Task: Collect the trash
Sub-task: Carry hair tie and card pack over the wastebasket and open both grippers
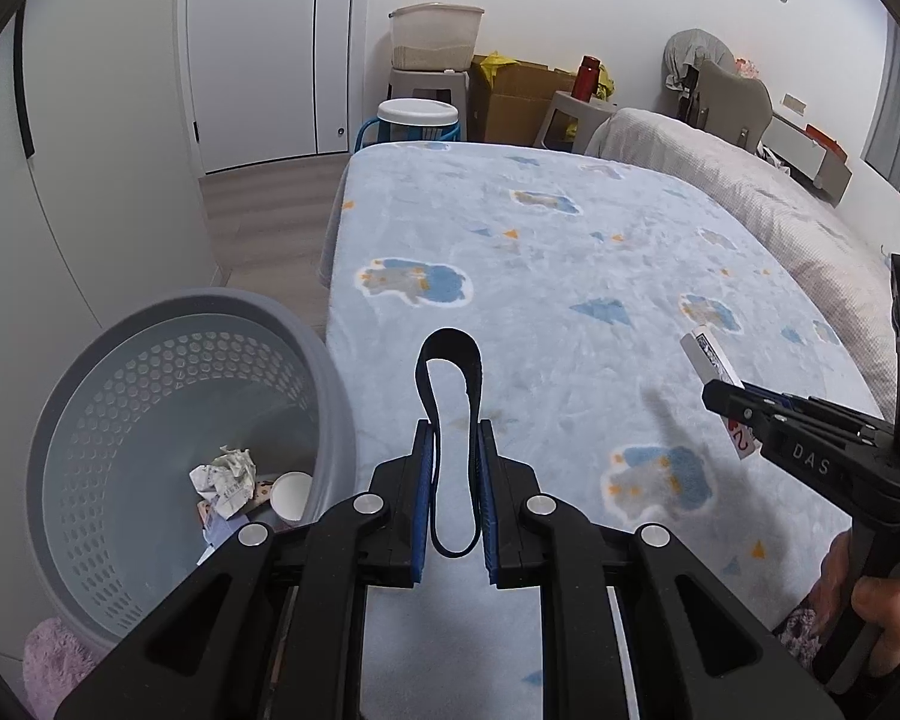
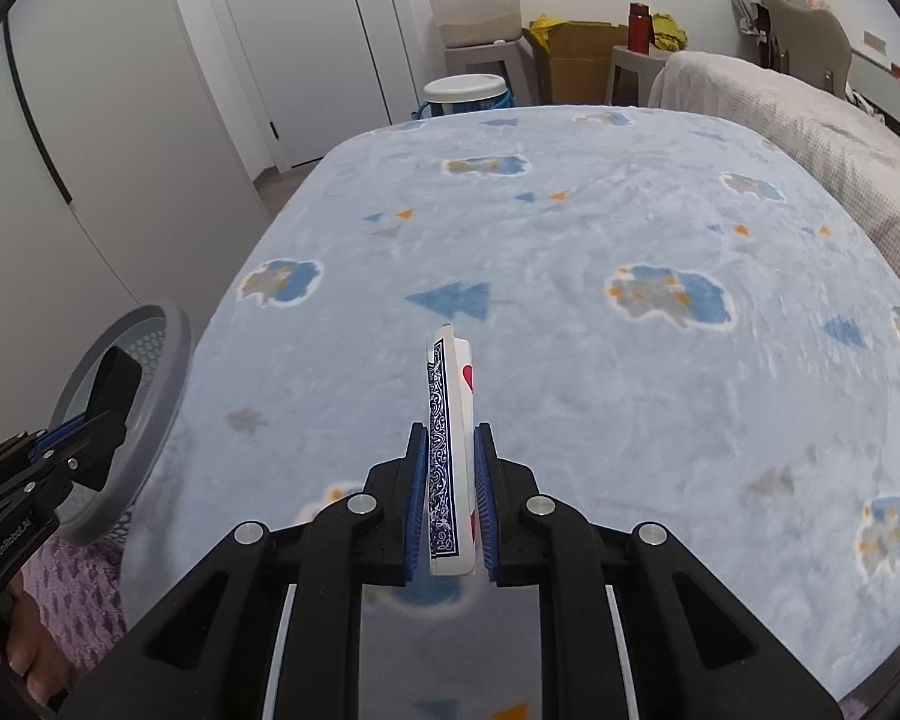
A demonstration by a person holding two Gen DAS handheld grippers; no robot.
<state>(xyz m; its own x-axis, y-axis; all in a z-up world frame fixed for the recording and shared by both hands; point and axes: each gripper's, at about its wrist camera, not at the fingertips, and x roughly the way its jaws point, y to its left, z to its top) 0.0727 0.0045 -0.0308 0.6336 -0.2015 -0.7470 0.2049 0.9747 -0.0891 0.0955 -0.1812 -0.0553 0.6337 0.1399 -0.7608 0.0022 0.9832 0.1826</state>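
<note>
My left gripper (image 1: 455, 438) is shut on a black fabric loop strap (image 1: 450, 360) and holds it above the blue patterned blanket (image 1: 570, 252), just right of a grey perforated waste basket (image 1: 324, 372). The basket holds crumpled paper (image 1: 225, 480) and a white cup (image 1: 291, 495). My right gripper (image 2: 450, 438) is shut on a playing-card box (image 2: 447, 450) with a blue back pattern and a red heart, held on edge above the blanket. In the left wrist view the right gripper (image 1: 720, 396) and its box (image 1: 711, 357) are at the right. The basket rim (image 2: 174, 372) shows at left in the right wrist view.
The blanket covers a table or bed next to a beige-covered bed (image 1: 750, 180). Behind are a white-topped stool (image 1: 417, 114), grey stools with a plastic bin (image 1: 435, 36), a cardboard box (image 1: 522, 96), a red bottle (image 1: 590, 75) and white doors (image 1: 270, 48).
</note>
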